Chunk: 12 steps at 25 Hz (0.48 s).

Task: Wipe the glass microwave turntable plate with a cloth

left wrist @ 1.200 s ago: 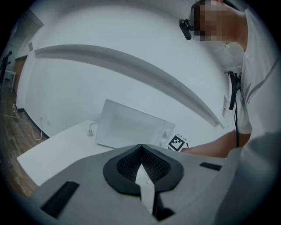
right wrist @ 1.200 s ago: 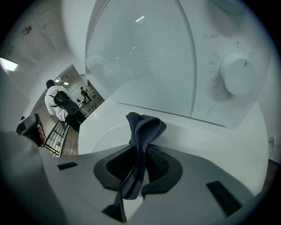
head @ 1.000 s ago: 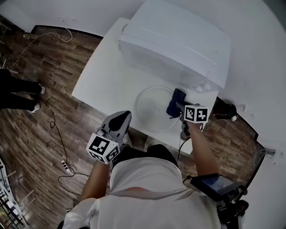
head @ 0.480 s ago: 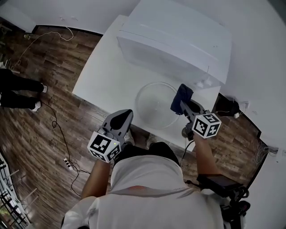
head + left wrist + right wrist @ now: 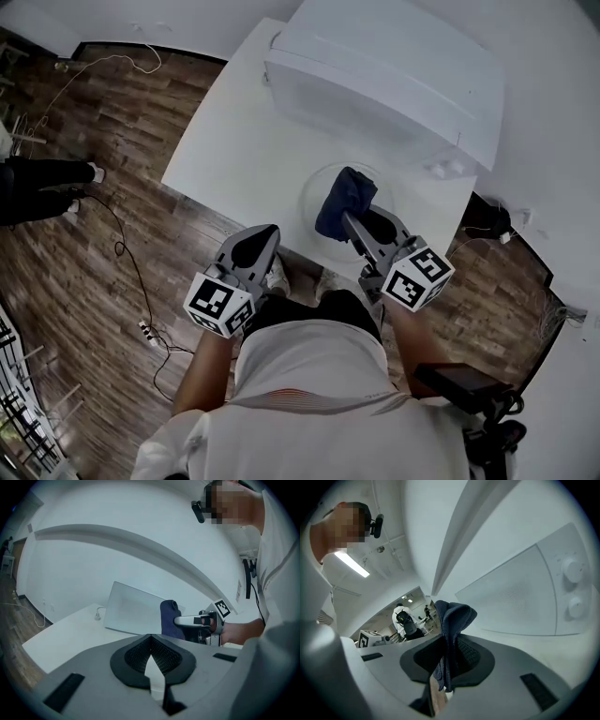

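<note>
Head view shows the right gripper (image 5: 361, 225), fingers clenched on the cloth (image 5: 345, 199), directly over the plate (image 5: 314, 190) on the table (image 5: 234, 150), while the left gripper (image 5: 255, 246), fingers closed on nothing, hangs farther back.

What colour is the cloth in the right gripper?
Dark navy blue cloth, clearest in the right gripper view.

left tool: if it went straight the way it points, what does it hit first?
Probably the microwave front, which lies just beyond the shut left tool. The cloth in the right tool sits slightly right of that line; depth is unclear.
</note>
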Motion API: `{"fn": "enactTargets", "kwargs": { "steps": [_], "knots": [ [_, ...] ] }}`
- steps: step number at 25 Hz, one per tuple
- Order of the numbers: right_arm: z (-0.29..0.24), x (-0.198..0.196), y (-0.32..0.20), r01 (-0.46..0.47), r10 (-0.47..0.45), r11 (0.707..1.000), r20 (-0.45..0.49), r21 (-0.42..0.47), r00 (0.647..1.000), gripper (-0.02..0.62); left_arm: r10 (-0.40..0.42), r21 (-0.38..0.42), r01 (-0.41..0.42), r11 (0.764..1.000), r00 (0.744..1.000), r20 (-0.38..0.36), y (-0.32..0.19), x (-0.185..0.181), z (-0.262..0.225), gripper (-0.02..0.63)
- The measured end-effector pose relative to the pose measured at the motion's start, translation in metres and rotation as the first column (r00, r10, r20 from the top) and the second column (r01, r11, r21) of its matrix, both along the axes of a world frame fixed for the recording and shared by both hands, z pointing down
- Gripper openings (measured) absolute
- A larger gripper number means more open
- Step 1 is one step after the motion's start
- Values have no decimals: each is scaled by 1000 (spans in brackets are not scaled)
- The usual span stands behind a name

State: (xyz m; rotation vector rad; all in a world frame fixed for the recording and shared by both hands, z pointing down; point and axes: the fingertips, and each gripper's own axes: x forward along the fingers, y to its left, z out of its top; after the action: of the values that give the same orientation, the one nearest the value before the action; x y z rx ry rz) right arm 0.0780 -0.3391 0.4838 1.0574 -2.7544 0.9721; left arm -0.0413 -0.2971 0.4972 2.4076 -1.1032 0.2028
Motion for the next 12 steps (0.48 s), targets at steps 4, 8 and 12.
{"fn": "enactTargets", "kwargs": {
  "steps": [4, 8, 12],
  "knots": [
    [52, -44, 22, 118, -127, 977, -40, -178, 991, 61, -17, -14, 17, 1000, 1000, 3, 3, -17, 4, 11],
    [116, -71, 39, 144, -173, 922, -50, -361, 984, 61, -19, -27, 19, 999, 1000, 2, 7, -30, 12, 11],
    [150, -72, 44, 110, -167, 885, -87, -453, 982, 62, -10, -36, 10, 999, 1000, -2, 10, -34, 14, 11]
  ]
}}
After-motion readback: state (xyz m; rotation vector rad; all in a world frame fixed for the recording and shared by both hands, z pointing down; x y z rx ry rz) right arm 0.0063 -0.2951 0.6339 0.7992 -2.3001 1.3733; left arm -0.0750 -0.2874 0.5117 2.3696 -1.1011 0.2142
